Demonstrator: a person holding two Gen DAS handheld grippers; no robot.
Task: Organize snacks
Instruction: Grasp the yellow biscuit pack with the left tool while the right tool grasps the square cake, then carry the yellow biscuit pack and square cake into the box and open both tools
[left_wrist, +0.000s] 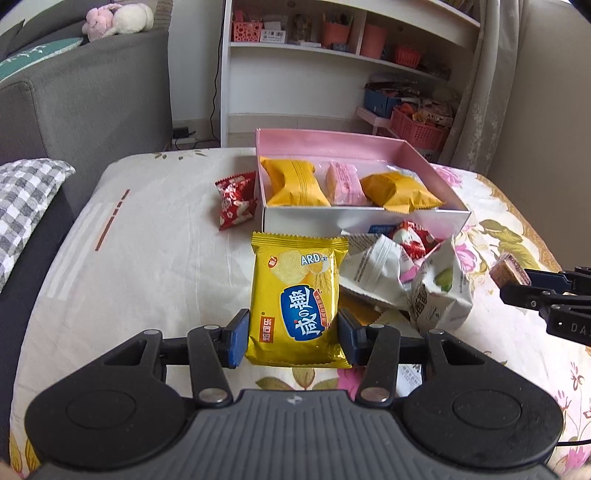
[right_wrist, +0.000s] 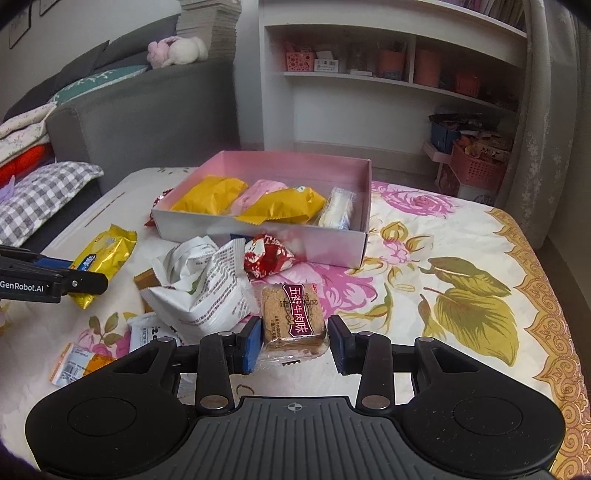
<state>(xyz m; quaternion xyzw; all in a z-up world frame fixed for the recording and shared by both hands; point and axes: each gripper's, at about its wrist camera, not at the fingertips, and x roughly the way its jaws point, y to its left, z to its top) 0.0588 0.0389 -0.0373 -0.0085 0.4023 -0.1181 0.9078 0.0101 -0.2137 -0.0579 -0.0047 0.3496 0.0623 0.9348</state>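
My left gripper (left_wrist: 293, 341) is shut on a yellow cracker packet (left_wrist: 295, 302), held upright between its blue pads above the bedspread. In the right wrist view that packet (right_wrist: 107, 251) shows at the far left. My right gripper (right_wrist: 295, 339) is shut on a small clear-wrapped brown biscuit packet (right_wrist: 293, 317); the same packet (left_wrist: 506, 269) appears at the right edge of the left wrist view. Beyond both stands an open pink box (left_wrist: 365, 218) (right_wrist: 258, 236) holding two yellow packets, a pink one and a white one.
A crumpled white bag (left_wrist: 436, 291) (right_wrist: 207, 291) and a red packet (right_wrist: 266, 254) lie in front of the box. Another red packet (left_wrist: 236, 201) lies left of it. Small packets (right_wrist: 77, 362) lie near left. A grey sofa (left_wrist: 92, 96) and a shelf (left_wrist: 332, 48) stand behind.
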